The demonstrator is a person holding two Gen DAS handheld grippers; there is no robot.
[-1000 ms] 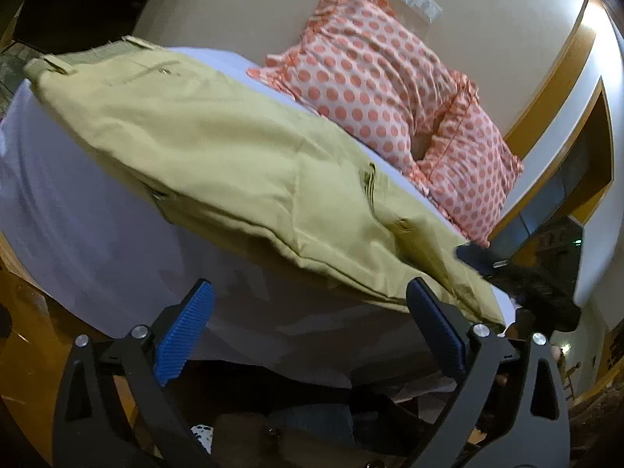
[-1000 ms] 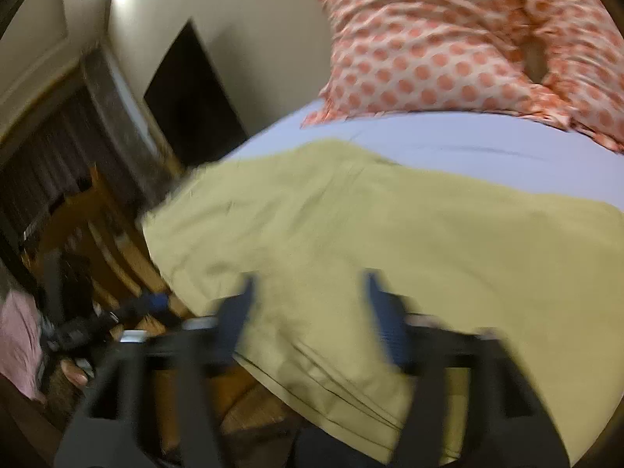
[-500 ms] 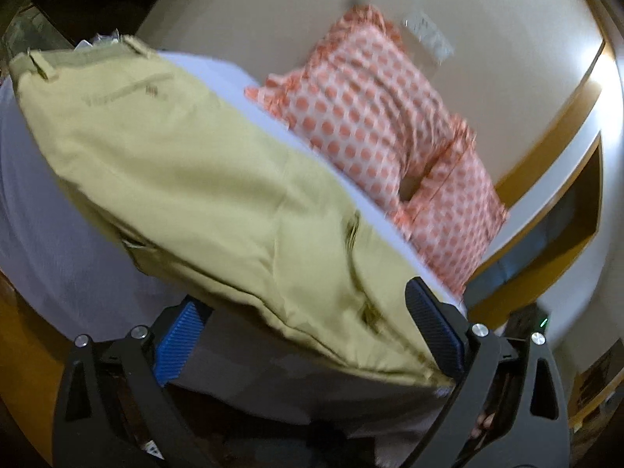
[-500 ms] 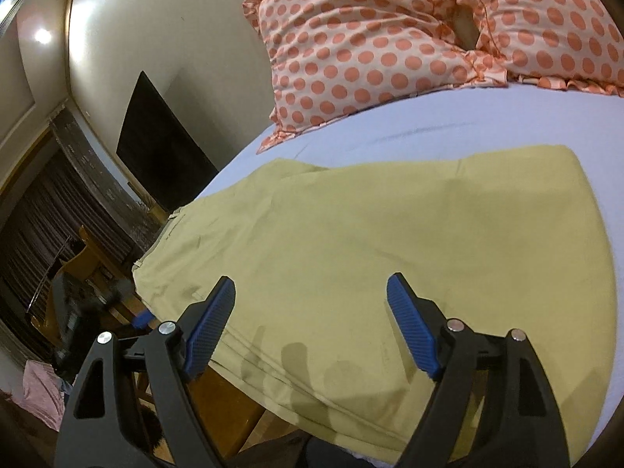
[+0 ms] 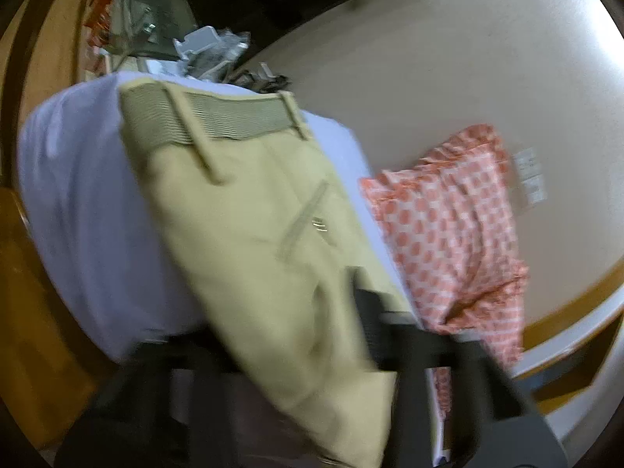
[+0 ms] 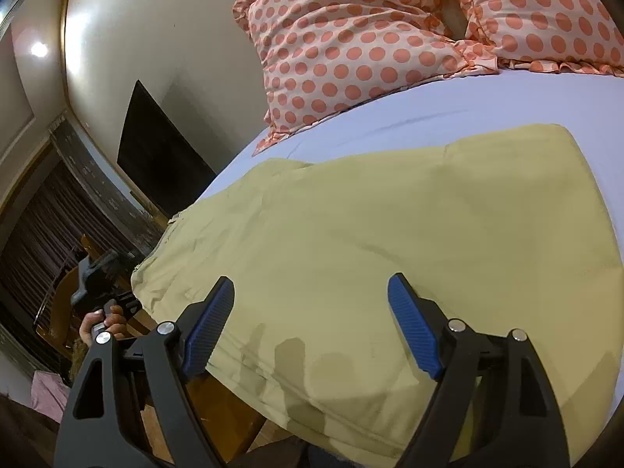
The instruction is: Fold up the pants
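Khaki pants (image 6: 390,241) lie folded lengthwise on the white bed sheet (image 6: 448,113). In the left wrist view the pants (image 5: 253,241) run away from me with the ribbed waistband (image 5: 218,121) at the far end. My right gripper (image 6: 312,323) is open, blue pads spread, hovering just above the near edge of the pants. My left gripper (image 5: 273,343) is blurred by motion near the pants' near edge; its fingers stand wide apart, so it looks open. It also shows at the left of the right wrist view (image 6: 97,284), held by a hand beside the waistband end.
Two orange polka-dot pillows (image 6: 390,39) lean on the wall at the head of the bed. A wooden bed frame (image 5: 35,312) runs along the edge. A cluttered side table (image 5: 202,50) stands beyond the waistband. A dark screen (image 6: 156,156) hangs on the wall.
The left gripper has swung left towards the waistband end, blurring its view. The right gripper has steadied over the pants' near edge, still open.
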